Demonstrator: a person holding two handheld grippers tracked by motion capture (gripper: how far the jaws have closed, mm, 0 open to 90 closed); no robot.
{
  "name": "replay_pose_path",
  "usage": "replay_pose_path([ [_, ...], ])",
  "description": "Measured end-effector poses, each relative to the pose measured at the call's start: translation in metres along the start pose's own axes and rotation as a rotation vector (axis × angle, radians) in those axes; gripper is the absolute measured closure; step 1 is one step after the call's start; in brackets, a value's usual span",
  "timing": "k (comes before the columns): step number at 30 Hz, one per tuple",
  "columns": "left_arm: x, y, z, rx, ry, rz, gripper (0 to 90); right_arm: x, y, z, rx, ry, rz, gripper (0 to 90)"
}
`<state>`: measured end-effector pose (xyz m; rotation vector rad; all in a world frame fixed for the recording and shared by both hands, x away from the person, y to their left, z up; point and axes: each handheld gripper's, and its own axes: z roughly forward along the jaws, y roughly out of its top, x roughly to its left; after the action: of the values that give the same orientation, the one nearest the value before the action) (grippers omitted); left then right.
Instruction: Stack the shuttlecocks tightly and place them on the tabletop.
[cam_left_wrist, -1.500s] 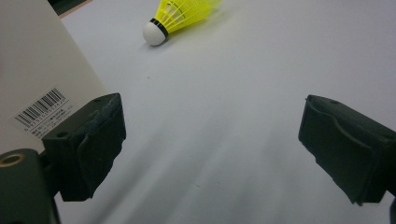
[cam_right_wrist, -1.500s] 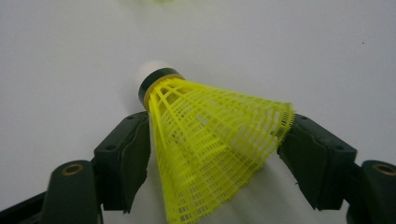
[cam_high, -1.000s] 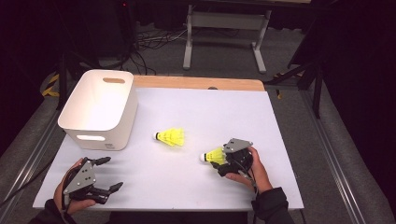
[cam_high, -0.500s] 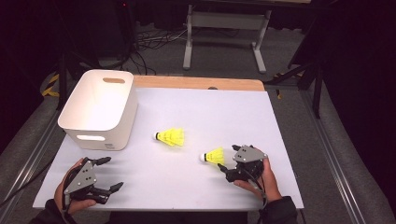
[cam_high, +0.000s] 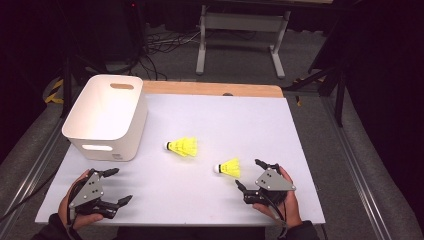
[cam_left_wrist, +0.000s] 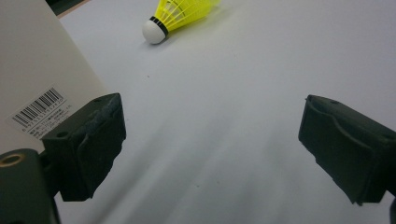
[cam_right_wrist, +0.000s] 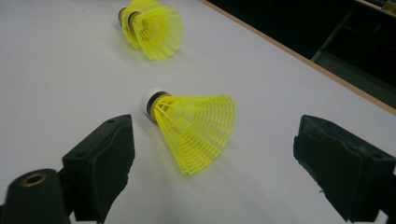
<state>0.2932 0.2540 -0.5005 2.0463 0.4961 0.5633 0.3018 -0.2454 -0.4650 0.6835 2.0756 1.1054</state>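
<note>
Right gripper (cam_high: 251, 174) having backed off the near shuttlecock (cam_high: 228, 167), jaws just widening and gaping empty, shuttlecock lying just ahead, two shuttlecocks showing, left gripper (cam_high: 113, 186) gaping empty, one bin (cam_high: 107, 120) beside it

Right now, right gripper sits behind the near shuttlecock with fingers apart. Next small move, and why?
Probably ease the right gripper forward so its fingers straddle the near shuttlecock, then close. The fingers have just been opening and nothing is between them; the shuttlecock lies on its side on the table just ahead, centred in the gap. The white bin looks like the likely destination.
</note>
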Motion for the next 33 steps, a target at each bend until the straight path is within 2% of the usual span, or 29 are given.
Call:
replay_pose_path([
  [3,0.0,0.0,0.0,0.001,0.002,-0.003,8.4,0.002,-0.004,-0.004,-0.011,-0.018,0.002,11.6],
  [6,0.0,0.0,0.0,-0.001,0.003,-0.002,8.4,0.004,-0.01,-0.008,-0.033,-0.031,0.028,10.7],
  [10,0.001,0.0,-0.001,-0.003,0.007,-0.005,8.4,0.006,-0.015,-0.012,-0.029,-0.066,0.028,9.1],
  [14,0.0,0.0,-0.001,-0.004,0.007,-0.004,8.3,0.008,-0.02,-0.013,-0.023,-0.074,0.04,8.5],
  [21,0.0,0.001,-0.001,-0.014,0.009,-0.004,8.1,0.011,-0.024,-0.01,0.002,-0.029,0.043,8.8],
  [33,0.002,0.001,-0.001,-0.024,0.009,-0.003,7.5,0.006,-0.025,-0.001,0.034,0.036,0.068,11.8],
])
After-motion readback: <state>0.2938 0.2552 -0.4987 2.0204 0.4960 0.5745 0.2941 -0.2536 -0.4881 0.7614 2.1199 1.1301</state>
